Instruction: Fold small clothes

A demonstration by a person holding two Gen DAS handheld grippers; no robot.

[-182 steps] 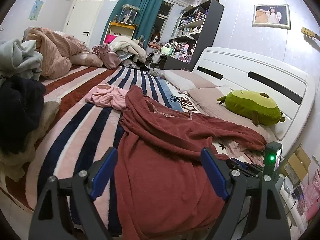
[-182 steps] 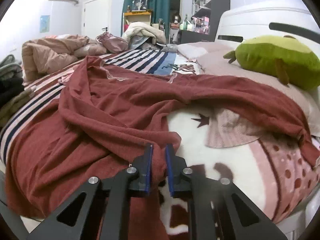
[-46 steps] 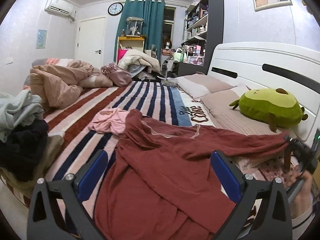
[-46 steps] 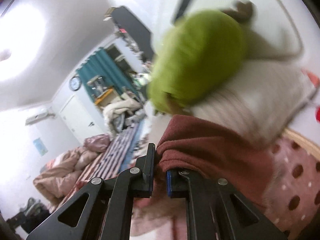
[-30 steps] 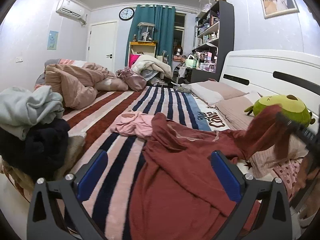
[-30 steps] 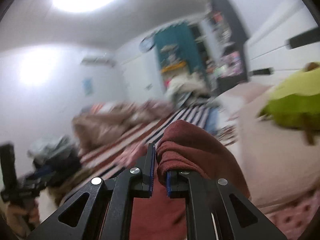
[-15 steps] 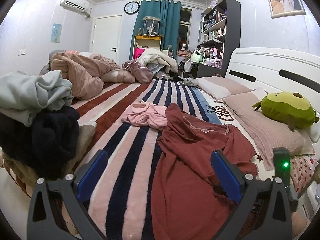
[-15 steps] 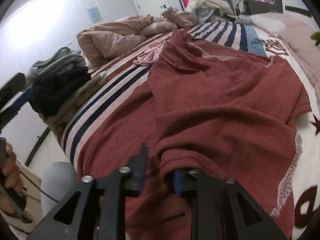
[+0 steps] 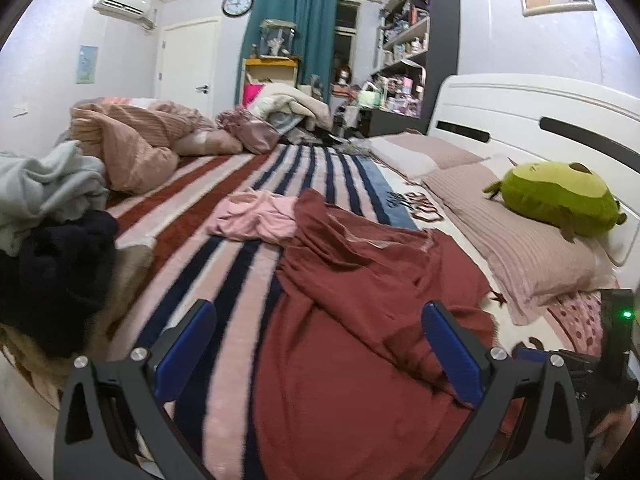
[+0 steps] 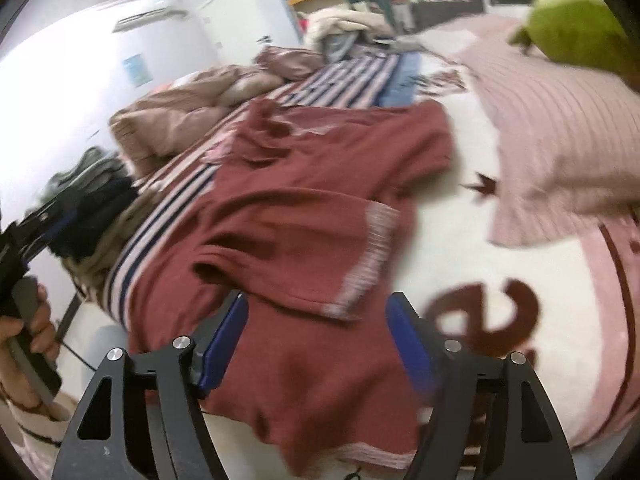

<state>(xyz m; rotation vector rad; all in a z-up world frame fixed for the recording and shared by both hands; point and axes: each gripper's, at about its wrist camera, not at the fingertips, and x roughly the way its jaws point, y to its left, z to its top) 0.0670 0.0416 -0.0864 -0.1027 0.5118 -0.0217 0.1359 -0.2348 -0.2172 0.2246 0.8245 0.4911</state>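
A dark red top (image 9: 360, 320) lies spread on the bed, its sleeve with a pale cuff folded over the body (image 10: 320, 248). A pink garment (image 9: 256, 220) lies crumpled just beyond it. My left gripper (image 9: 316, 344) is open and empty, hovering above the near part of the red top. My right gripper (image 10: 316, 328) is open and empty, just above the folded sleeve at the top's lower right. The right gripper's body shows at the right edge of the left wrist view (image 9: 616, 344).
A striped blanket (image 9: 240, 280) covers the bed. A pile of clothes (image 9: 52, 220) sits at the left. A green plush (image 9: 556, 200) rests on pink pillows (image 9: 520, 248) by the white headboard (image 9: 540, 120). A rumpled quilt (image 9: 132, 140) lies at the back.
My right gripper carried the red sleeve across onto the top's body, then opened and let it go. The left gripper stayed open and shifted slightly.
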